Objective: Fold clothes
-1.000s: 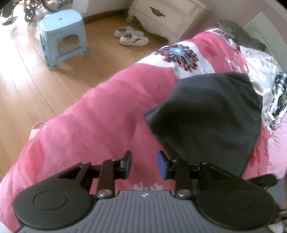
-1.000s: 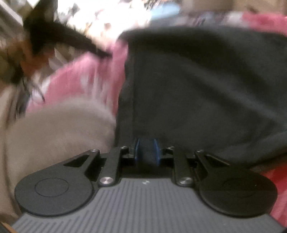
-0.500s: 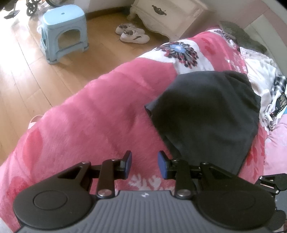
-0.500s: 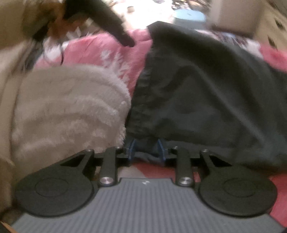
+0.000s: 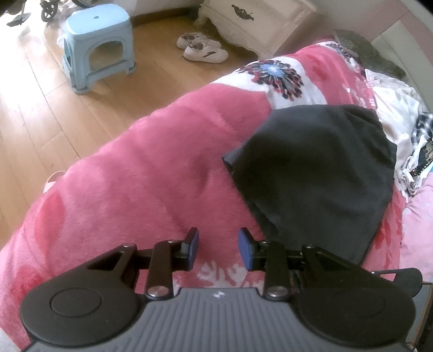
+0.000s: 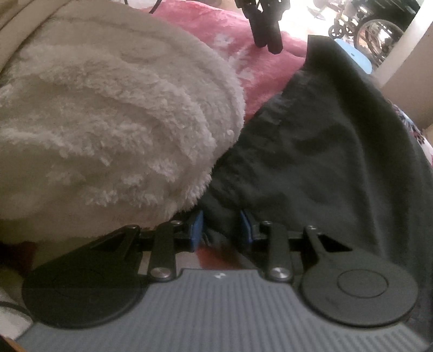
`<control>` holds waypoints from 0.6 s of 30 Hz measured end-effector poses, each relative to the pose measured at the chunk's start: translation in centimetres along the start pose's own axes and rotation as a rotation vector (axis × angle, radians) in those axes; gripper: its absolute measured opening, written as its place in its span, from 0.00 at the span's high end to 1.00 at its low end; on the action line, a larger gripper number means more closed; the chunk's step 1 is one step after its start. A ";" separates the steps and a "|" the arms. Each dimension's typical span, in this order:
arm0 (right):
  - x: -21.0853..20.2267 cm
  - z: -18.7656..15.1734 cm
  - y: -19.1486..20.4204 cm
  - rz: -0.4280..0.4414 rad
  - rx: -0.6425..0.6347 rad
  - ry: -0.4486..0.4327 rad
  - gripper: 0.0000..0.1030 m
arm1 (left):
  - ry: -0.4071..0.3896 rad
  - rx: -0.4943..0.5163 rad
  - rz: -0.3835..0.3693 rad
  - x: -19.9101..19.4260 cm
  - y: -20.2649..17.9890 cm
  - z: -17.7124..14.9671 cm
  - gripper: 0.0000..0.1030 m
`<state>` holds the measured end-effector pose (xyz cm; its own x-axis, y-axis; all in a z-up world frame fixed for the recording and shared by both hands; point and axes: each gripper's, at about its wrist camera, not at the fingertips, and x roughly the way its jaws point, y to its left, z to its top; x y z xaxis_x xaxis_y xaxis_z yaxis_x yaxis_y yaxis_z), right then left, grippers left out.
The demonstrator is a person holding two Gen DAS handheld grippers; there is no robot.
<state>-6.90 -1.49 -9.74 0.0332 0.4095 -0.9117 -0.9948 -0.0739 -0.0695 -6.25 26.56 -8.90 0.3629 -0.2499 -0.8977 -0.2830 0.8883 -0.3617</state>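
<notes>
A dark grey garment (image 5: 319, 168) lies folded on the pink fleece blanket (image 5: 148, 168) of a bed. My left gripper (image 5: 217, 251) hovers over the blanket just left of the garment's near edge, open, with nothing between its blue pads. In the right wrist view the same garment (image 6: 311, 162) spreads to the right. Its crumpled near corner sits between the pads of my right gripper (image 6: 220, 227), which stand apart and do not squeeze it. The left gripper (image 6: 266, 29) shows at the top of that view.
A white fluffy blanket (image 6: 108, 121) bulges against the garment's left side. Loose clothes (image 5: 400, 121) lie at the bed's right. On the wooden floor stand a blue stool (image 5: 98, 40), white shoes (image 5: 203, 50) and a white nightstand (image 5: 257, 19).
The right gripper rolled and shifted sideways, and its jaws widened from a tight pinch on the garment's edge to a loose gap around it. The left gripper stayed put.
</notes>
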 end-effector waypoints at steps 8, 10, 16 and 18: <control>-0.7 -0.3 -0.8 0.066 0.104 -0.059 0.99 | 0.001 -0.010 0.004 0.2 0.2 0.1 0.67; -1.4 -0.7 -1.0 0.085 0.138 -0.078 0.99 | -0.008 -0.014 0.003 0.1 0.2 0.2 0.67; -2.7 -1.6 -1.1 0.127 0.177 -0.085 1.00 | -0.042 -0.047 -0.031 -0.3 0.1 0.6 0.67; -2.6 -1.7 -1.0 0.140 0.182 -0.077 1.00 | -0.051 -0.055 -0.033 -0.3 0.0 0.8 0.66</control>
<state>-5.87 -4.07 -8.01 -0.1068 0.4758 -0.8730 -0.9903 0.0275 0.1362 -5.65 26.94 -8.41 0.4175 -0.2571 -0.8716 -0.3179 0.8572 -0.4052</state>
